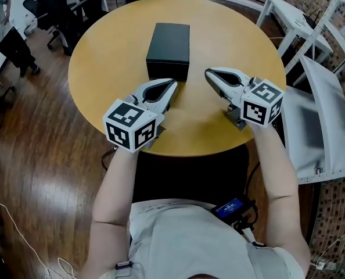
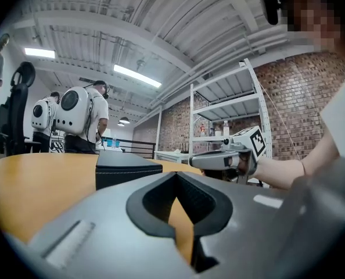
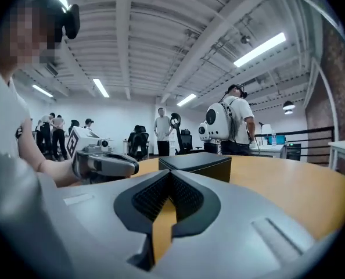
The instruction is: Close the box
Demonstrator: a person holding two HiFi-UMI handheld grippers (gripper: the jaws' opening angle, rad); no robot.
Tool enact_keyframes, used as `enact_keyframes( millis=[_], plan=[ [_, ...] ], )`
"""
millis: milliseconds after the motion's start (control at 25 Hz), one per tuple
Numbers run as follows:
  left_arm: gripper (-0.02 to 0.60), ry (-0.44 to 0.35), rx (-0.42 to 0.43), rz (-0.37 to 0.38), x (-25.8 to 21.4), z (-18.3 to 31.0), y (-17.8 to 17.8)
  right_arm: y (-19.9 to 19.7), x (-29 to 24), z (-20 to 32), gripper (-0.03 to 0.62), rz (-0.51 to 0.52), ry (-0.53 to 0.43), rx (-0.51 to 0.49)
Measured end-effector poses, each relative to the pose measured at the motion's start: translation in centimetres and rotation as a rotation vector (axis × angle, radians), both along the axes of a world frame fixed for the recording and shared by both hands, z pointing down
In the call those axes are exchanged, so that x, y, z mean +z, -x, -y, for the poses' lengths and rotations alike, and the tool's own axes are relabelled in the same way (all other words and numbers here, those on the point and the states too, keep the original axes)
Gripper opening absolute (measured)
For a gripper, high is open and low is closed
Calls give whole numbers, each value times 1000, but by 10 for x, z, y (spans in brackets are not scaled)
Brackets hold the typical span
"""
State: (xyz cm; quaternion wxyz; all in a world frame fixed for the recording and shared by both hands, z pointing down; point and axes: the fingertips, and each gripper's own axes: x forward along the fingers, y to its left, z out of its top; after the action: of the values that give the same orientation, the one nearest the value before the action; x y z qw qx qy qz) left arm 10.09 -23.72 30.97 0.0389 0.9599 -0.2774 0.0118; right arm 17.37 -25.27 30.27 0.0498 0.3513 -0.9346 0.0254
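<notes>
Nearest to us, our two hand-held grippers rest low over the near edge of the round, honey-coloured wooden table [image 1: 103, 68], both pointing away from our body toward the middle of the tabletop. The left gripper [image 1: 173, 84] has its grey jaws drawn together until the tips meet, and its own view shows only bare tabletop through the small opening behind them, so it carries nothing. The right gripper [image 1: 208, 73] is the same: its jaws are pressed tip to tip, nothing is caught between the ribbed pads, and it is empty too. Neither gripper touches the task's object. Just beyond both tips, between them and a little to the left, sits the black rectangular lidded box [image 1: 168, 50], near the centre of the table with its long side running away from us. From above its top reads as one flat, unbroken dark surface, and in both gripper views the lid lies level on the body with only a thin seam under it and no raised edge or gap that we can see. We judge the closing to be done; at most a light press to confirm that the lid is fully seated would be left, and the pictures do not show any need for it. Farther off stand black office chairs [image 1: 50, 7] on the dark wooden floor and white metal shelving [image 2: 225, 115] by a brick wall.
</notes>
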Motion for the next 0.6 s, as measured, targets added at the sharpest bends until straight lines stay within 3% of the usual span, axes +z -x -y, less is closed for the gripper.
enact_keyframes(
  millis=[600],
  plan=[
    [0, 13, -7, -5, 0, 6, 10, 11, 7, 2, 0, 2, 21, -1]
  ],
)
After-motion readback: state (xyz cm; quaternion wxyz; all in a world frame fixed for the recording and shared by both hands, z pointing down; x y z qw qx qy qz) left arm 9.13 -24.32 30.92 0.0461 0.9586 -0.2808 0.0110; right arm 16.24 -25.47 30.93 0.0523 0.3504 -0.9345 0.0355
